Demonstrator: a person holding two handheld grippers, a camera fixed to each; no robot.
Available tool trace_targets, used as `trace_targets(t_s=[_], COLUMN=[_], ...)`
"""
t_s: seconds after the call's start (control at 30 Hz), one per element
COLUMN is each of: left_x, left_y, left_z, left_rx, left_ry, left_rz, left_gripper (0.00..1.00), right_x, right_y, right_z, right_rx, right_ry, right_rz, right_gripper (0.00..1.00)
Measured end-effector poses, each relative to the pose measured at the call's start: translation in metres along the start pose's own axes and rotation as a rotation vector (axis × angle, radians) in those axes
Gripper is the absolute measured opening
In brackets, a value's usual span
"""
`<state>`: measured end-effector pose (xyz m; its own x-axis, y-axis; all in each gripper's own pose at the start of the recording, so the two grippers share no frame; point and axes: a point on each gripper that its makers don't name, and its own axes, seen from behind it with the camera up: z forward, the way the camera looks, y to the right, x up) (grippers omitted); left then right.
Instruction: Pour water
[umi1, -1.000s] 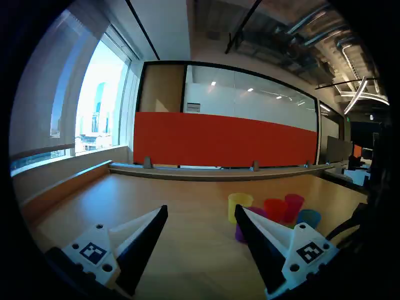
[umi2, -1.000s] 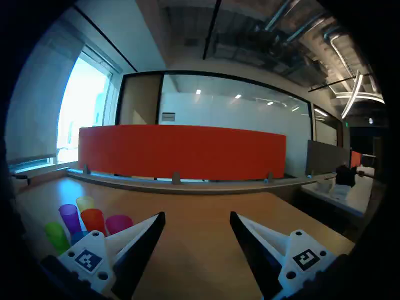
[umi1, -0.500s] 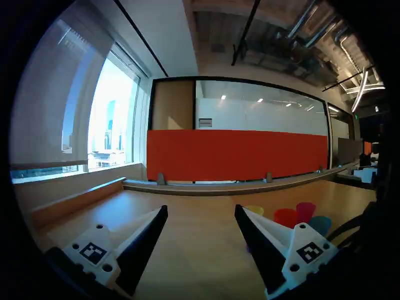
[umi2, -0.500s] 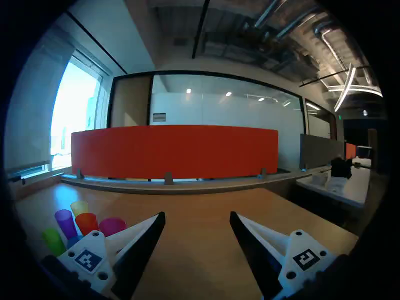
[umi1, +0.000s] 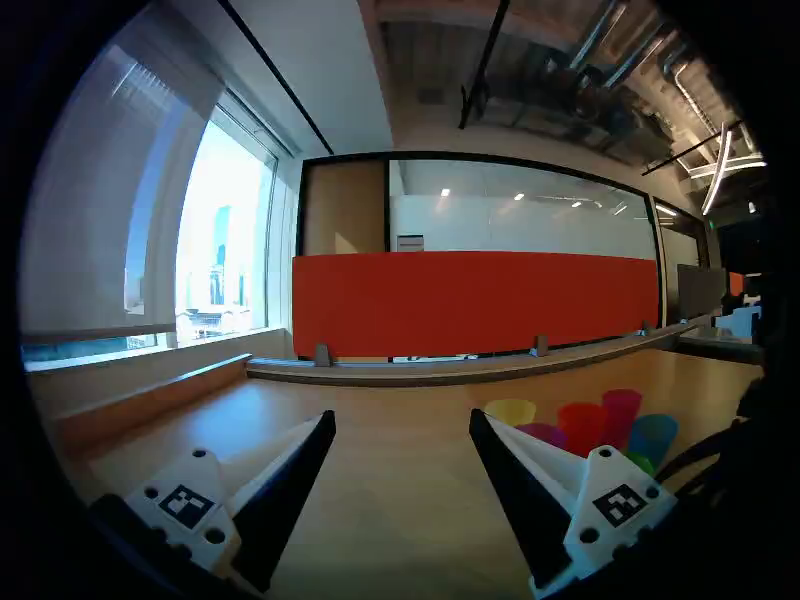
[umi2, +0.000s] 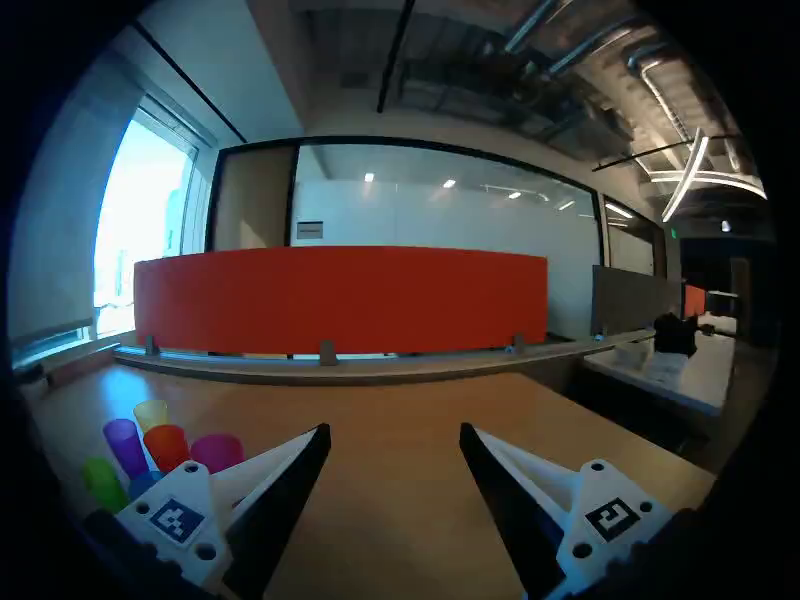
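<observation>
- The left hand-held gripper (umi1: 401, 415) hangs above the wooden counter (umi1: 400, 520), its fingers spread apart with nothing between them.
- The right hand-held gripper (umi2: 394, 428) is likewise spread wide and empty.
- A cluster of coloured plastic cups (umi1: 580, 425) stands on the counter, partly behind the left one's right-side finger. In the right gripper view it sits at lower left (umi2: 166, 446), beside the left-side finger.
- An orange divider panel (umi1: 470, 303) lines the counter's far edge.

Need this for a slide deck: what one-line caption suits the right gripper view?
Open right gripper above a wooden table, coloured cups clustered lower left, orange partition behind.
</observation>
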<state>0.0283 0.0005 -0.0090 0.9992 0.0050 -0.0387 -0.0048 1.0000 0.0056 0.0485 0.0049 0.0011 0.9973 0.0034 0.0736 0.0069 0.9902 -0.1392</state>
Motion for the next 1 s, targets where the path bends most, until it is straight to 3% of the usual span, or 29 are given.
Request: trace_targets(t_s=[0.57, 1.0], left_x=[-0.015, -0.026], left_y=[-0.006, -0.004], left_z=[0.004, 0.006], left_rx=[0.000, 0.000], left_ry=[0.003, -0.031], left_rz=[-0.034, -0.007], left_gripper=[1.00, 1.00], right_x=[-0.001, 0.001], right_y=[0.001, 0.000], right_z=[-0.001, -0.004], right_rx=[-0.015, -0.017], right_ry=[-0.008, -0.006], right_rz=[-0.015, -0.020], right_gripper=[1.00, 1.00])
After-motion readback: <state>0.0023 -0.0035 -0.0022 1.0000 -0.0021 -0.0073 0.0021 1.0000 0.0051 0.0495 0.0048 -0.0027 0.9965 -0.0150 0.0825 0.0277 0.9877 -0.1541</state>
